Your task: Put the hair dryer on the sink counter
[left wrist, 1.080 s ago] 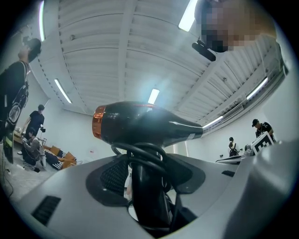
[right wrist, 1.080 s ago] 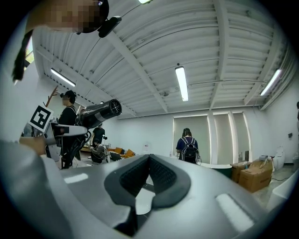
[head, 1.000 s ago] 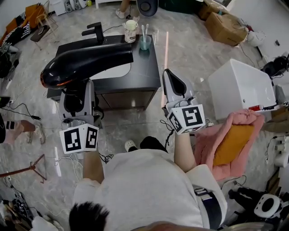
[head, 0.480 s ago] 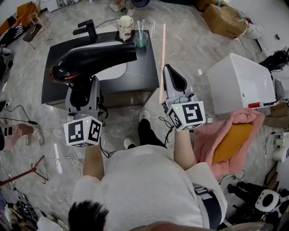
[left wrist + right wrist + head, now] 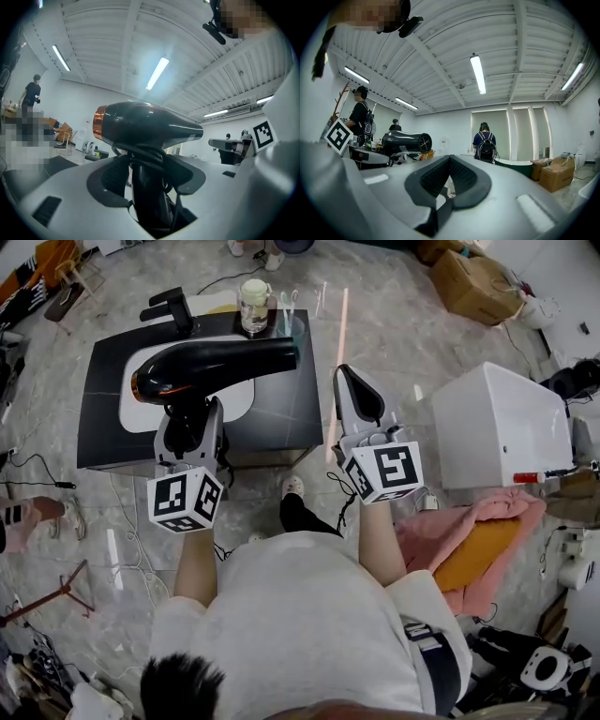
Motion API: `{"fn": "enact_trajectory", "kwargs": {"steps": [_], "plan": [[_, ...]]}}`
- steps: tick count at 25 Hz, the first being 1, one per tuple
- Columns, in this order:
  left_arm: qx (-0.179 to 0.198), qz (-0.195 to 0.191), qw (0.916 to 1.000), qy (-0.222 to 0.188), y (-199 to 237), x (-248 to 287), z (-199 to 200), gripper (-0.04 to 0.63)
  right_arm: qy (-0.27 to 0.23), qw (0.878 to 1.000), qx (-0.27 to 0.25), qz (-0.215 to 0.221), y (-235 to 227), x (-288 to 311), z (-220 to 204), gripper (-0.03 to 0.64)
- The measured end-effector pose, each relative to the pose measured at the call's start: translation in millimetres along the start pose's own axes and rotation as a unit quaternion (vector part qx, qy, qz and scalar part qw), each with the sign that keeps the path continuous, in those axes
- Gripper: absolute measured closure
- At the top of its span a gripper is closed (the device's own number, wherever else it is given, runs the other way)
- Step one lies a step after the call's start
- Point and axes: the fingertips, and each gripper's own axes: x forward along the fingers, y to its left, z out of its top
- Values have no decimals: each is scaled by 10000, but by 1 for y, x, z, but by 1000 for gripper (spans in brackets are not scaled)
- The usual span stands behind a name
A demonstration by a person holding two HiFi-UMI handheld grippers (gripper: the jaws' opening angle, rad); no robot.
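A black hair dryer (image 5: 217, 366) with a copper rear ring hangs level over the black sink counter (image 5: 101, 432), its nozzle pointing right. My left gripper (image 5: 188, 426) is shut on its handle from below, and the cord is bunched around that handle. In the left gripper view the hair dryer (image 5: 140, 125) fills the middle, its handle standing between the jaws of the left gripper (image 5: 147, 171). My right gripper (image 5: 355, 392) is held beside the counter's right edge, apart from the dryer. In its own view the right gripper (image 5: 449, 177) has its pads together on nothing.
A black faucet (image 5: 169, 307), a jar (image 5: 251, 302) and a cup with toothbrushes (image 5: 292, 322) stand at the counter's back. A white box (image 5: 502, 418), a pink cloth with an orange cushion (image 5: 469, 545) and a cardboard box (image 5: 478, 287) lie to the right. Cables trail on the floor.
The left gripper has carried the hair dryer to the right and further over the counter. The person has stepped closer. The right gripper has barely shifted.
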Motion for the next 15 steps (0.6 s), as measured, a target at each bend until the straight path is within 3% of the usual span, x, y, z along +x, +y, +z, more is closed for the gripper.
{"fn": "enact_trajectory", "kwargs": {"steps": [15], "plan": [[-207, 136, 9932, 1134, -13, 93, -87, 347, 207, 9996, 152, 130, -69, 57, -29, 604]]}}
